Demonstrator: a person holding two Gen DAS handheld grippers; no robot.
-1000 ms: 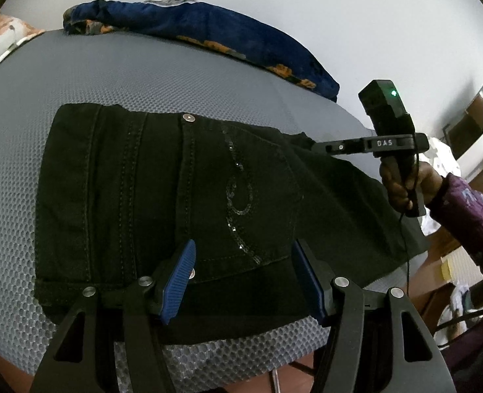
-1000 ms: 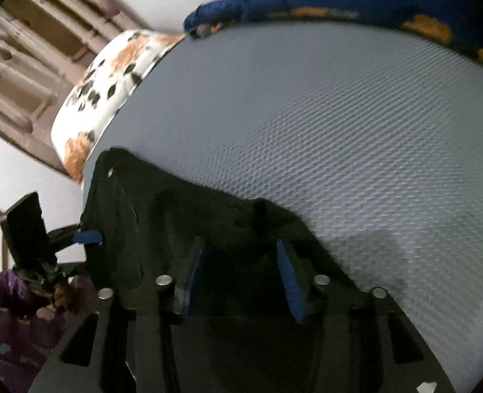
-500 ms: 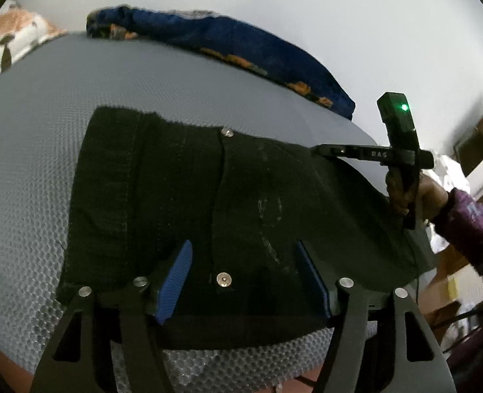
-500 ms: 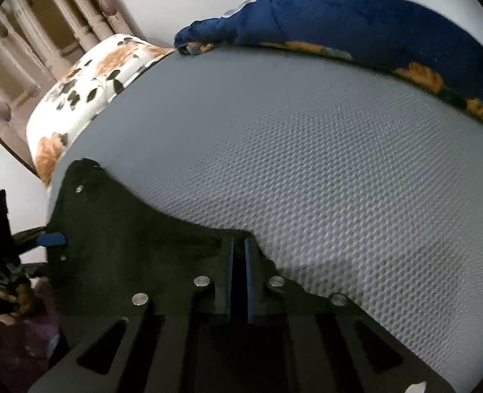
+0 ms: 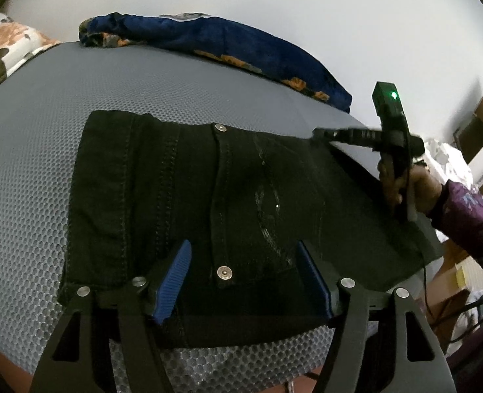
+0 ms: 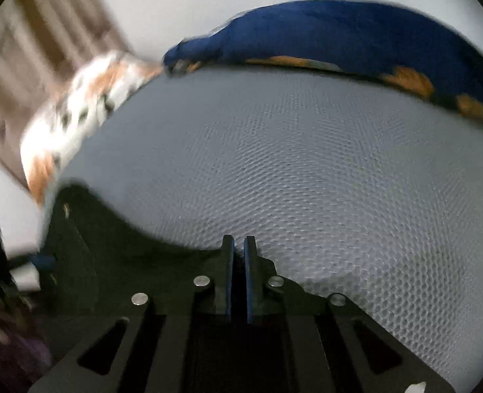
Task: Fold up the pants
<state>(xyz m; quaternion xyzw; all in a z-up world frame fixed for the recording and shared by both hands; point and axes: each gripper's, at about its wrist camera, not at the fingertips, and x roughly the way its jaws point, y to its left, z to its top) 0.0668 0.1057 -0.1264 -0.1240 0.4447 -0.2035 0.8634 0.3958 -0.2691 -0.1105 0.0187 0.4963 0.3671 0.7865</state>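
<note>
Right gripper (image 6: 238, 252) pinches the black pants' (image 5: 208, 196) far edge; left gripper (image 5: 241, 281) gapes, so fabric may drag unevenly.

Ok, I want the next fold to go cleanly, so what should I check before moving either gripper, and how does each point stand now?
1. Right gripper shut on the pants: ok, its fingers are closed at the far edge of the fabric.
2. Left gripper gripping the waistband: not ok, it is open, with the near edge and a rivet between its fingers.
3. Pants flat on the grey mat: ok, no large bunching shows.
4. Room on the mat beyond the pants: ok, bare mesh up to the blue blanket.
5. How many fabric layers the right gripper holds: cannot tell, the view is blurred.
</note>
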